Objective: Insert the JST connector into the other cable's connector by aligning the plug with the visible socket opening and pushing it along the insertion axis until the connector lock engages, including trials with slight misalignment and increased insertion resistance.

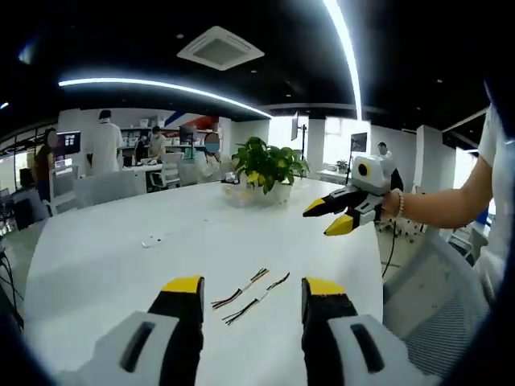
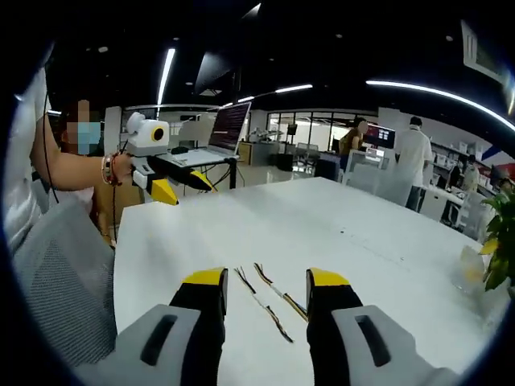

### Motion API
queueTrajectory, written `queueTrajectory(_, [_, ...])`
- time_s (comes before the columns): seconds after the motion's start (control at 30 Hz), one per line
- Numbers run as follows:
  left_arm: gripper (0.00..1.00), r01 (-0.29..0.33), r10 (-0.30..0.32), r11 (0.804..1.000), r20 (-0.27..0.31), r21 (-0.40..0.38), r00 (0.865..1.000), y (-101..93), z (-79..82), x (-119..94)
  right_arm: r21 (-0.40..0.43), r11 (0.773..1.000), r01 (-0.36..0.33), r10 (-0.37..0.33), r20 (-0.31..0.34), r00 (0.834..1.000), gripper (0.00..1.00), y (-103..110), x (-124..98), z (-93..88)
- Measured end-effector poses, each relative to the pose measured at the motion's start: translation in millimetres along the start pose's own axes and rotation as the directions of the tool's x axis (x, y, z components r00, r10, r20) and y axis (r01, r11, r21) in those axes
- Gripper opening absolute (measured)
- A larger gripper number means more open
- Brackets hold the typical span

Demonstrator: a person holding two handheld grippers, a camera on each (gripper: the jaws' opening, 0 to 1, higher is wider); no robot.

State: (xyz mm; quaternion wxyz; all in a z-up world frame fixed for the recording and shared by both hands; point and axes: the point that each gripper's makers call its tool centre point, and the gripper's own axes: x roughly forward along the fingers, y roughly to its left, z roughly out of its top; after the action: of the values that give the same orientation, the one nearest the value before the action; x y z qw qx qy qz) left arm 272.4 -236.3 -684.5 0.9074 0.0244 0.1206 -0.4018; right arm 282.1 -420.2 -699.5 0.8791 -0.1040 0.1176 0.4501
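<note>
Two cables: a pair of short wired leads lying side by side, near but apart, on the white table, first cable (image 1: 240, 289) and second cable (image 1: 259, 299) in the left gripper view; both also lie ahead of the jaws in the right gripper view (image 2: 283, 294).
Left gripper (image 1: 253, 288): one, jaws spread wide, nothing held, poised above the table just near of the cables; seen from the right gripper view at far left (image 2: 182, 186), gripped by a hand (image 2: 119, 169).
Right gripper (image 2: 266, 279): one, jaws wide apart and empty, cables in line with the gap; seen in the left gripper view at right (image 1: 327, 217).
Table (image 1: 113, 257): one, white.
Potted plant (image 1: 268, 167): one, at the table's far edge.
People: several, standing in the far office area.
</note>
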Motion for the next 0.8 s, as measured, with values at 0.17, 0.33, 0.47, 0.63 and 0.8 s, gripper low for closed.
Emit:
queueTrajectory(0.17, [0.46, -0.041, 0.041, 0.999, 0.022, -0.005, 0.999, -0.9, 4.5, -21.3, 0.010, 0.999, 0.035, -0.035, 0.011, 0.999, 0.38, 0.4, -15.8, 1.4])
queueTrajectory(0.33, [0.47, -0.081, 0.080, 0.997, 0.033, -0.001, 0.996, -4.3, 6.3, -41.7, 0.016, 0.997, 0.074, -0.074, 0.037, 0.997, 0.37, -0.1, -31.9, 6.5])
queueTrajectory(0.47, [0.47, -0.095, 0.095, 0.995, 0.059, -0.014, 0.994, -10.2, 9.9, -58.4, 0.026, 0.994, 0.107, -0.108, 0.054, 0.993, 0.37, 3.2, -43.8, 8.6])
queueTrajectory(0.63, [0.47, -0.127, 0.130, 0.991, 0.093, -0.036, 0.987, -16.5, 12.3, -77.3, 0.035, 0.992, 0.119, -0.120, 0.057, 0.991, 0.37, 16.5, -56.8, 2.7])
queueTrajectory(0.8, [0.47, -0.152, 0.156, 0.987, 0.104, -0.048, 0.982, -23.3, 8.1, -91.1, 0.034, 0.989, 0.141, -0.143, 0.036, 0.989, 0.37, 24.5, -71.3, -8.2])
